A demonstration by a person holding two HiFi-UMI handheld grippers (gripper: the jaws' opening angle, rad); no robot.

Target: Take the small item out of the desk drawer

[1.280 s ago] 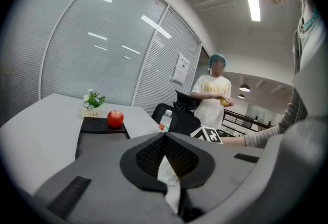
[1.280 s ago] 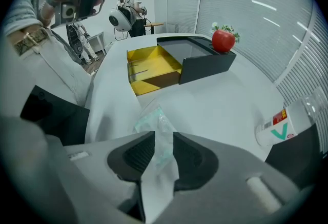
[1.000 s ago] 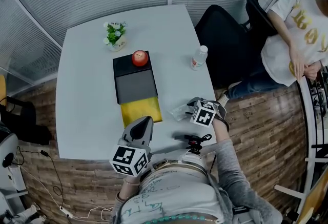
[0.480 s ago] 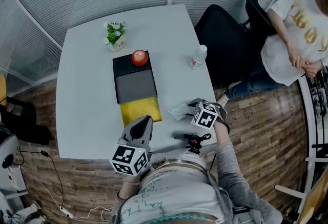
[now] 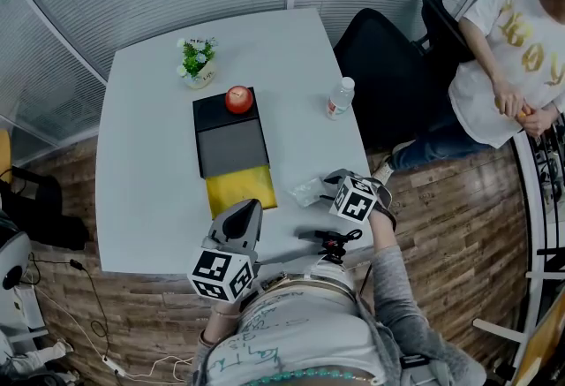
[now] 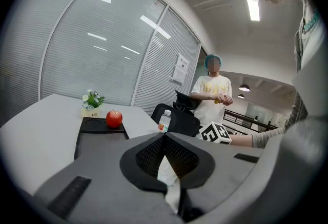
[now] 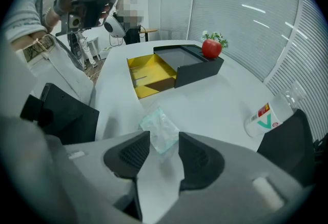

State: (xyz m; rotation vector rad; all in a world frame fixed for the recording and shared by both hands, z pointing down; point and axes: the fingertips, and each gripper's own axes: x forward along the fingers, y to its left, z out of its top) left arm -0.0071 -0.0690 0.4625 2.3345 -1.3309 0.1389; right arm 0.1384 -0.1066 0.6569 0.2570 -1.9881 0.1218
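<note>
The black desk organiser (image 5: 229, 141) has its yellow drawer (image 5: 240, 190) (image 7: 148, 74) pulled out toward me. A small clear packet (image 5: 309, 192) (image 7: 160, 133) lies flat on the white table (image 5: 141, 172), to the right of the drawer. My right gripper (image 5: 327, 186) (image 7: 164, 137) points down at it. Its jaws have just been opening and now stand wide, with the packet at their tips and not pressed. My left gripper (image 5: 247, 209) (image 6: 164, 137) hovers at the table's near edge in front of the drawer, jaws shut on nothing.
On the organiser sits a red apple (image 5: 238, 99) (image 6: 114, 118), with a small potted plant (image 5: 198, 62) behind it. A water bottle (image 5: 340, 98) (image 7: 266, 115) stands at the right edge. A black office chair (image 5: 388, 66) and a seated person (image 5: 508, 49) are to the right.
The right gripper has drawn back slightly from the packet, which stays on the table. The left gripper has not moved.
</note>
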